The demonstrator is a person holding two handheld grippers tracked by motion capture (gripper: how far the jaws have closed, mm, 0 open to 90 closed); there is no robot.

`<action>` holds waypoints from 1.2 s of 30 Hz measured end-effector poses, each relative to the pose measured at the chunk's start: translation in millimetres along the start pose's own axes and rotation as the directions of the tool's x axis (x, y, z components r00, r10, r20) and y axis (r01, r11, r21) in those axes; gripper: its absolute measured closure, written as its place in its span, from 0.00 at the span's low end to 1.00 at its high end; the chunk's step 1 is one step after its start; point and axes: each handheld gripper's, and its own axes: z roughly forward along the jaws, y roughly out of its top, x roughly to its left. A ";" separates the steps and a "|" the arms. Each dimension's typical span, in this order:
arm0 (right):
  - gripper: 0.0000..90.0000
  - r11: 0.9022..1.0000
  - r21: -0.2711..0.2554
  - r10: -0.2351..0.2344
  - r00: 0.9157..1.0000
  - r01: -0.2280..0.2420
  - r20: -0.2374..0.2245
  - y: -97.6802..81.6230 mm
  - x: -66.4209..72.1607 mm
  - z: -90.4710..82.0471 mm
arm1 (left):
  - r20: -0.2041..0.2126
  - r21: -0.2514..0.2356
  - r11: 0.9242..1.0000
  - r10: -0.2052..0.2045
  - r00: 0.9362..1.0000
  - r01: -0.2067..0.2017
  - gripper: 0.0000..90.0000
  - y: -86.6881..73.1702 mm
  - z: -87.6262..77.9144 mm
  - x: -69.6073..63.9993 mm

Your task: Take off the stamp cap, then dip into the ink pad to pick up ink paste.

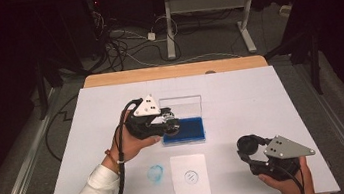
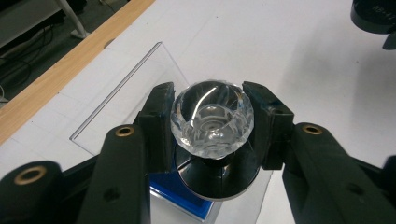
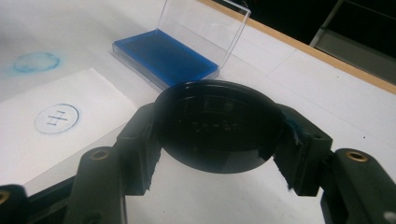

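My left gripper point(image 1: 171, 123) is shut on a stamp with a clear faceted knob point(image 2: 212, 119) and a round black base point(image 2: 217, 179). It hovers over the left end of a blue ink pad point(image 1: 189, 131) in a clear case whose lid point(image 1: 183, 104) stands open. My right gripper point(image 1: 248, 146) rests low at the front right, shut on a round black cap point(image 3: 217, 123). A white paper slip point(image 1: 192, 190) lies at the table's front with a round blue stamp mark point(image 3: 57, 118) on it.
A blue ink smudge point(image 1: 156, 173) stains the white table cover point(image 1: 250, 96) left of the slip. The wooden table edge point(image 1: 171, 71) runs along the back. Beyond it are cables and a desk frame point(image 1: 169, 27) on the floor.
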 end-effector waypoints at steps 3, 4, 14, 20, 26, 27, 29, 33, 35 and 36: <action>0.43 1.000 0.000 0.001 1.000 -0.001 0.001 0.0 0.0 0.1 | 0.001 0.022 1.000 0.000 1.000 0.000 0.61 1.9 5.1 2.7; 0.43 1.000 0.001 0.003 1.000 -0.003 0.001 -0.2 0.2 0.3 | 0.003 0.026 1.000 -0.001 1.000 0.001 0.61 2.2 6.9 3.4; 0.43 1.000 0.007 0.012 1.000 -0.012 -0.014 -1.0 0.9 1.5 | 0.023 0.067 0.998 -0.005 1.000 0.003 0.61 4.2 27.7 7.6; 0.43 1.000 0.010 0.018 1.000 -0.018 -0.014 -2.2 0.1 2.5 | 0.021 0.099 0.995 -0.013 1.000 0.011 0.61 1.4 39.8 12.0; 0.43 1.000 0.019 0.007 1.000 -0.007 -0.020 -3.0 1.6 4.1 | 0.025 0.125 0.992 -0.015 1.000 0.012 0.61 -3.3 51.5 16.6; 0.43 1.000 0.023 0.005 1.000 -0.004 -0.018 -3.4 1.6 4.3 | 0.024 0.131 0.991 -0.015 1.000 0.012 0.61 -4.2 53.4 17.3; 0.43 1.000 0.025 0.007 1.000 -0.006 -0.020 -4.1 1.4 4.4 | 0.023 0.141 0.990 -0.020 1.000 0.017 0.61 -6.8 56.7 18.2; 0.43 1.000 0.026 0.003 1.000 -0.002 -0.020 -3.9 2.4 4.1 | 0.018 0.161 0.986 -0.040 0.999 0.037 0.61 -14.5 63.0 19.7; 0.43 1.000 0.026 0.000 1.000 0.000 -0.020 -4.0 2.1 4.3 | 0.013 0.164 0.985 -0.052 0.999 0.049 0.61 -18.6 65.2 21.4; 0.43 1.000 0.027 0.000 1.000 0.000 -0.020 -4.1 2.0 4.3 | 0.014 0.161 0.985 -0.064 0.998 0.061 0.61 -20.9 66.7 22.2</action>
